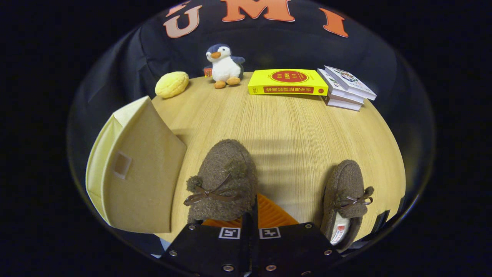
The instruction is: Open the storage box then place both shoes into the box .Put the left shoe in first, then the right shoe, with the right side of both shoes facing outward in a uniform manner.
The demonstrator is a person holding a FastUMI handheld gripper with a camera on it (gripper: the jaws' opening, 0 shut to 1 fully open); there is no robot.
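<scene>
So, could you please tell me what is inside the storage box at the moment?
That cannot be seen: the storage box is closed, its lid covering the inside. Both shoes sit outside on the table.

Brown fuzzy shoes (225, 181) w/ bows, pale yellow box (142, 173), light wood-grain table (292, 130).
</scene>
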